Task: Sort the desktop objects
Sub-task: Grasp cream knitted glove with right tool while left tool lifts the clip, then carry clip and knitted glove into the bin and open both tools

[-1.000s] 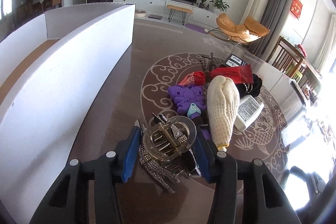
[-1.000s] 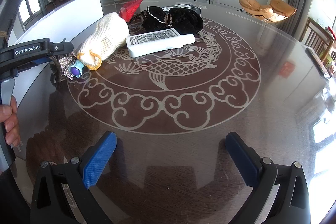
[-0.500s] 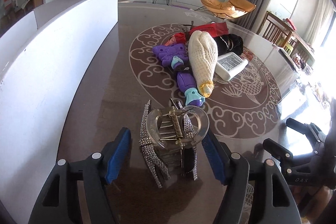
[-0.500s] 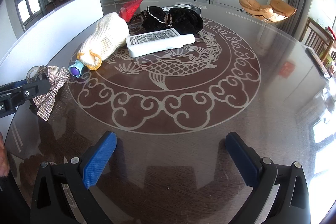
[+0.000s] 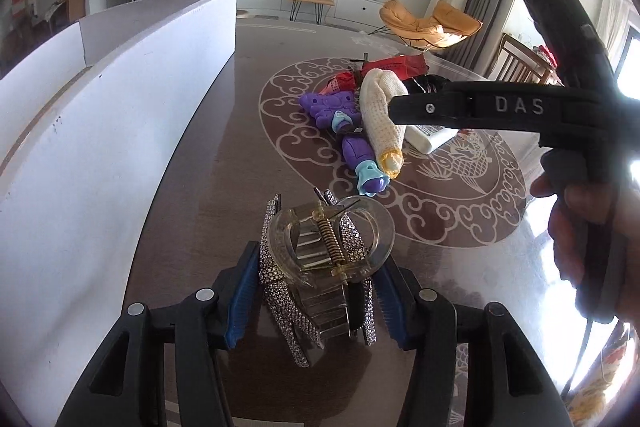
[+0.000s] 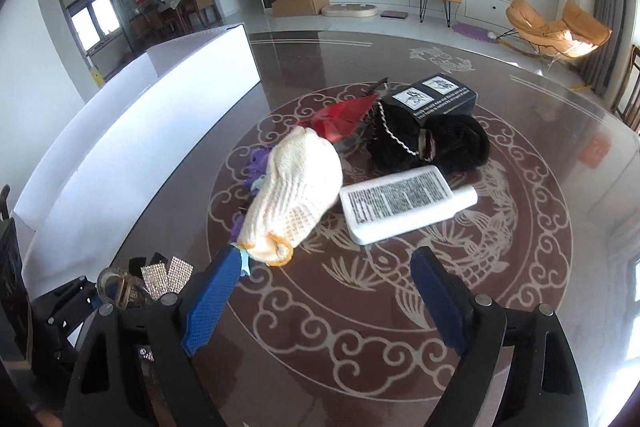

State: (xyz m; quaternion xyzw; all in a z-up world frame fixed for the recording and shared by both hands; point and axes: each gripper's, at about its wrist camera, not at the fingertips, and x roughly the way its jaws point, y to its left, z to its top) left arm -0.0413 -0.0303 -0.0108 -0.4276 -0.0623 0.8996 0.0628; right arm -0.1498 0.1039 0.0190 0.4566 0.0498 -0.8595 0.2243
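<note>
My left gripper (image 5: 318,297) is shut on a clear hair claw clip with a rhinestone bow (image 5: 326,259), held above the table's near left part; the clip also shows in the right wrist view (image 6: 132,285). My right gripper (image 6: 320,301) is open and empty, close to the cuff of a cream knit glove (image 6: 294,197). The glove lies in a pile with a purple toy (image 5: 340,115), a red packet (image 6: 346,115), a white bottle (image 6: 408,203), black fluffy things (image 6: 436,143) and a black box (image 6: 436,95).
A long white cardboard box (image 5: 132,87) stands open along the table's left side. The dark round table (image 6: 400,327) has a pale fish and cloud pattern. The right gripper's body and the hand holding it (image 5: 560,115) cross the right of the left wrist view.
The left gripper has closed on the hair clip and lifted it. The right gripper has moved forward and left toward the glove and pile, now crossing the left wrist view.
</note>
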